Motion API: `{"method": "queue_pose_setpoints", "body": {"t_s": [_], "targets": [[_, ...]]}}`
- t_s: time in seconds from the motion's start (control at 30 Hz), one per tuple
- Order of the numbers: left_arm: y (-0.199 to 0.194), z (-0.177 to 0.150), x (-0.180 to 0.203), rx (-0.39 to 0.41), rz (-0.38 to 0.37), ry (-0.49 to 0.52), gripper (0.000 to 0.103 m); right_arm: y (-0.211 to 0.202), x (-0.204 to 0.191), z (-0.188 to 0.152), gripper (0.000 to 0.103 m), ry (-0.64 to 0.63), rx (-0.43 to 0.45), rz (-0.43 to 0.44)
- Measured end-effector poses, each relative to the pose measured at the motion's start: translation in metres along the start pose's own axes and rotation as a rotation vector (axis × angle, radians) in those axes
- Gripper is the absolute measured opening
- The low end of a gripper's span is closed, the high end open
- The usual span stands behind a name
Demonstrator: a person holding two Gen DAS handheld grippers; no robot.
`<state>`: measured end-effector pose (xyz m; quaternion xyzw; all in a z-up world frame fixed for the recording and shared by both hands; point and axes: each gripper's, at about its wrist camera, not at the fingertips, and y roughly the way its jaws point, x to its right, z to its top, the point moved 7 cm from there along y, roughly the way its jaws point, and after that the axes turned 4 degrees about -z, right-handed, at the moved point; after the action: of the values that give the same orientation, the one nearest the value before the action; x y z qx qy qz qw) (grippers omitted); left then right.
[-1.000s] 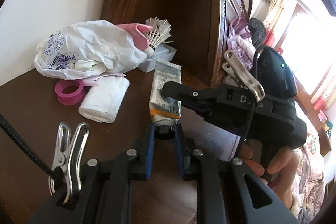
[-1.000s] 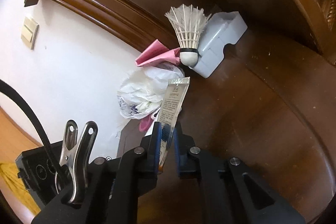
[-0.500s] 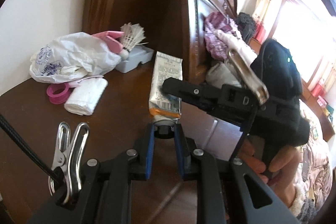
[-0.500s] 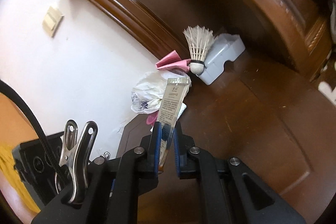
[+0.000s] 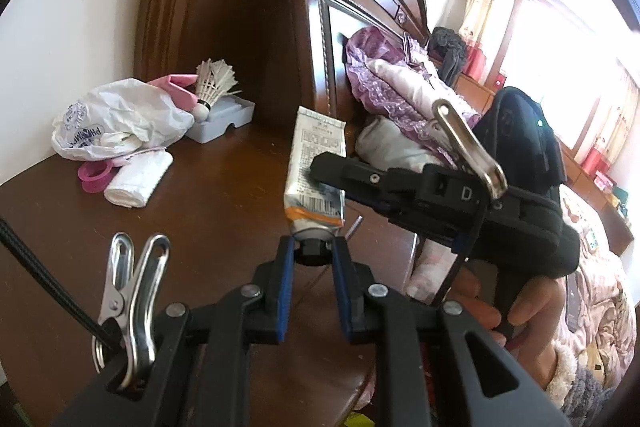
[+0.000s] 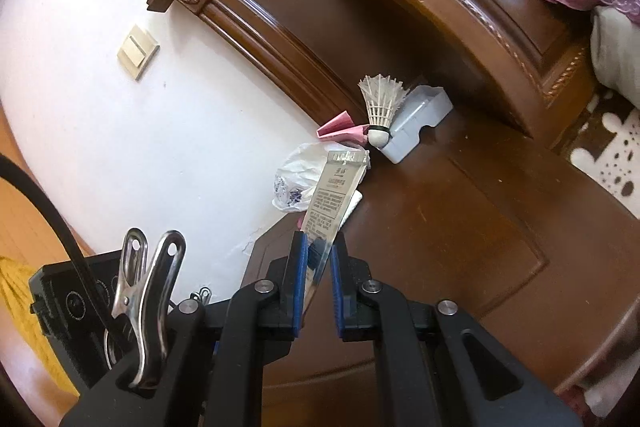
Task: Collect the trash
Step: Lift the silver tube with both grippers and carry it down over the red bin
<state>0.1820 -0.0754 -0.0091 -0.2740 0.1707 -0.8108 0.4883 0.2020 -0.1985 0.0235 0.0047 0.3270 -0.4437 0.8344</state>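
squeezed tube (image 5: 316,175) pinched by both: left hand-held gripper (image 5: 314,251) clamping its cap, right hand-held gripper (image 6: 318,259) nipping its flat body, above the tabletop (image 5: 208,211). at ten o'clock, plastic bag (image 5: 116,119) and shuttlecock (image 5: 210,87) yet uncollected.

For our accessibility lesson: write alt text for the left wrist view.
A squeezed white tube with an orange band is held at its black cap by the left gripper and at its body by the right gripper, above a dark wooden table with a crumpled white plastic bag.
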Motion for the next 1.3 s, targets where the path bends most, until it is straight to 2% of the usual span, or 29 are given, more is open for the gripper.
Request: {"method": "queue_pose_setpoints", "body": {"t_s": [0.17, 0.7, 1.1, 1.3], "targets": [[0.005, -0.009, 0.014, -0.014, 0.008, 0.033, 0.02, -0.012, 0.004, -0.005, 0.012, -0.006, -0.008, -0.011], [0.027, -0.028, 0.067, -0.064, -0.056, 0.093, 0.02, -0.067, 0.032, -0.012, 0.012, -0.039, 0.021, -0.076], [0.036, -0.06, 0.104, -0.109, -0.064, 0.144, 0.02, -0.104, 0.046, -0.04, 0.012, -0.097, 0.032, -0.135], [0.039, -0.08, 0.113, -0.144, -0.069, 0.145, 0.02, -0.112, 0.046, -0.059, 0.012, -0.194, 0.016, -0.19]]}}
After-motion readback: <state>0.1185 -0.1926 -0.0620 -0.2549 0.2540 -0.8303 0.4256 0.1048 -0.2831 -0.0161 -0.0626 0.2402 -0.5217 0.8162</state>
